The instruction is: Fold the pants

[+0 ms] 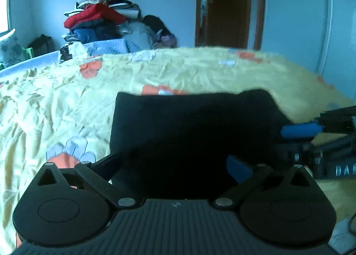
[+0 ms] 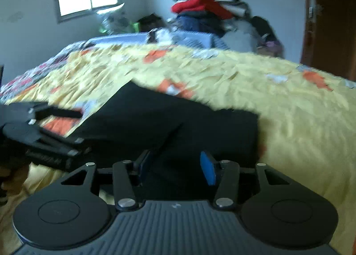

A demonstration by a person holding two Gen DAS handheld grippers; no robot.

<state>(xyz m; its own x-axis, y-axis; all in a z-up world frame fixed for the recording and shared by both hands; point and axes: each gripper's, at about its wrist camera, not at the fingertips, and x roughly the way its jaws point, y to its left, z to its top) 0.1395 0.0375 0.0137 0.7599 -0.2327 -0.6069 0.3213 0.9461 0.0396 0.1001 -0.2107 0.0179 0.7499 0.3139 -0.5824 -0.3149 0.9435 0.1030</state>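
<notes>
A: Where are the pants point(image 1: 193, 130) found?

B: They are laid on the bed point(image 1: 55, 103), folded to a dark block, directly ahead of the left gripper point(image 1: 175, 166) and under it. In the right wrist view the right gripper point(image 2: 175, 167) is held over the near edge of the same block.

A: How are the grippers held?

B: Both are seen spread, with nothing pinched between the fingers; cloth is seen in the gaps, but no grasp is made. The right gripper is seen from the left wrist view at the block's right edge.

A: How is the step best done?

B: It is judged that a last fold or a smoothing is in hand. The near edge should be taken at both corners together, all layers caught, then lifted evenly and laid over so that the edges are matched. A loose flap is seen on the block ahead of the right gripper; it should be flattened first.

A: Is anything in the way?

B: The bed beyond the grippers is wrinkled but bare. A clothes pile point(image 1: 100, 21) is stacked far ahead, well apart. A door point(image 1: 227, 5) is seen beyond it, to the right.
</notes>
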